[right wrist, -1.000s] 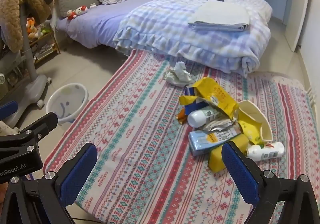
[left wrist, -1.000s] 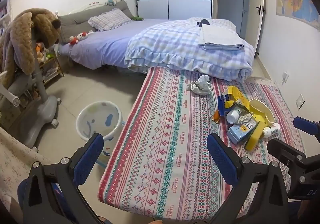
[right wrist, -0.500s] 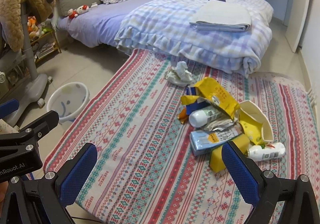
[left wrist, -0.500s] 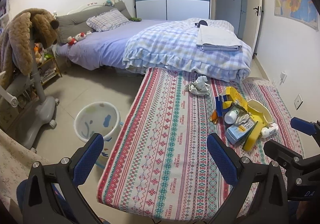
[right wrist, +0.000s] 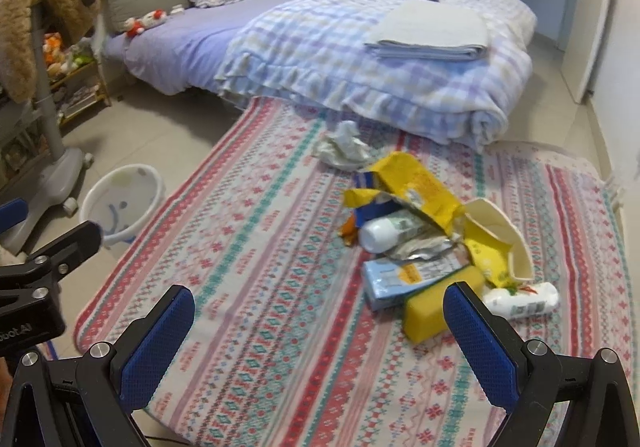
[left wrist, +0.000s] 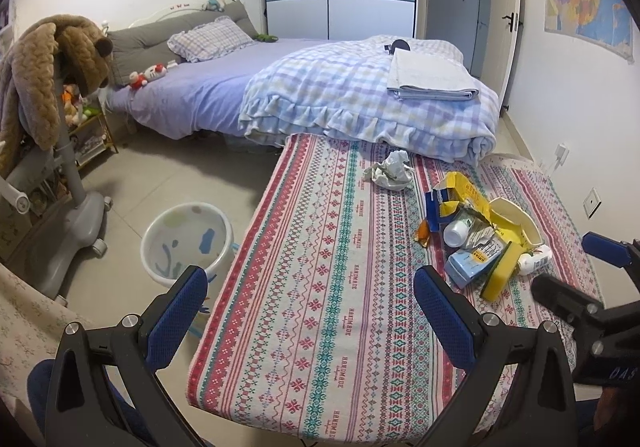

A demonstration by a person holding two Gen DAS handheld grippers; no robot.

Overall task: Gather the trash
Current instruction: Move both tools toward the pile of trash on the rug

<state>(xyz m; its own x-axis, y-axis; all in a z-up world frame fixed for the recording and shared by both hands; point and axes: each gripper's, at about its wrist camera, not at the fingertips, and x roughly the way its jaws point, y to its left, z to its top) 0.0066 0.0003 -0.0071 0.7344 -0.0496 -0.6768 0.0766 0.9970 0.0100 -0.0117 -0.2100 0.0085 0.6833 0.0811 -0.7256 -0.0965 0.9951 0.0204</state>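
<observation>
A heap of trash lies on the right of the patterned rug (left wrist: 320, 287): a torn yellow bag (left wrist: 464, 191) (right wrist: 416, 183), a white bottle (left wrist: 456, 233) (right wrist: 384, 231), a light blue pack (left wrist: 468, 263) (right wrist: 396, 275), a yellow block (right wrist: 432, 311) and a small white bottle (right wrist: 524, 299). Crumpled paper (left wrist: 390, 171) (right wrist: 344, 145) sits apart, nearer the bed. My left gripper (left wrist: 308, 283) hangs open over the rug's near end, empty. My right gripper (right wrist: 318, 297) is also open and empty, its right finger just short of the yellow block.
A white waste bin (left wrist: 188, 239) (right wrist: 120, 199) stands on the tiled floor left of the rug. A bed with a checked quilt (left wrist: 360, 99) closes off the far side. A grey wheeled chair base (left wrist: 76, 223) is at the left, a wall (left wrist: 580, 107) at the right.
Both views have drifted slightly, so the scene sits a little further left. The right wrist view is blurred by motion. Both grippers stay open and nothing on the rug has moved.
</observation>
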